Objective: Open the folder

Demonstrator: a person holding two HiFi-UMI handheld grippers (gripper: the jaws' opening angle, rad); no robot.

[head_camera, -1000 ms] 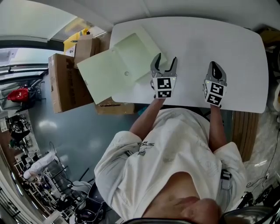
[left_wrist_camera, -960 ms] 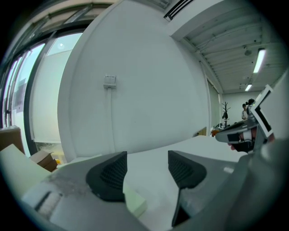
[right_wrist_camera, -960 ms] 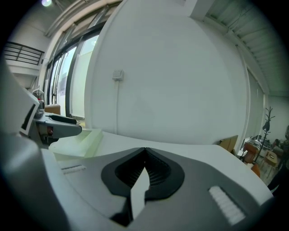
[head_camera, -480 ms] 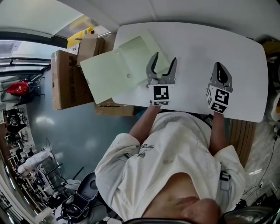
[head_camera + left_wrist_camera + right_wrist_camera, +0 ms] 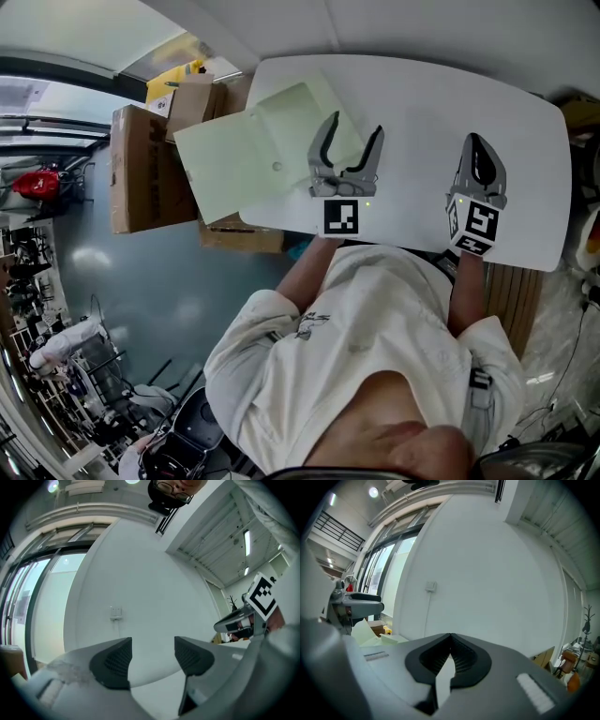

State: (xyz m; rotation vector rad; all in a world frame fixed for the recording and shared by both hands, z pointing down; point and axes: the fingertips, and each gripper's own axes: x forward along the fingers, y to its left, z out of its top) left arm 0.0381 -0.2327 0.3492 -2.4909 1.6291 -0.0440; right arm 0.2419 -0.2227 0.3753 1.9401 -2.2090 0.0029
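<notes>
1. The left gripper [image 5: 353, 127] has its jaws wide apart with nothing between them.
2. The right gripper [image 5: 476, 142] has its jaws pressed together, empty.
3. The pale green folder [image 5: 234, 159] lies spread open at the white table's [image 5: 422, 94] left corner, one leaf overhanging the edge.

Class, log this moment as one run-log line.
folder: open, flap past table edge | left gripper: open, empty | right gripper: shut, empty

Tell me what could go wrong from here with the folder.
1. The open folder has its left half hanging past the table edge, above the cardboard boxes; a nudge might slide it off.
2. The left gripper, jaws apart, sits close by the folder's right half and could snag it when it moves.
</notes>
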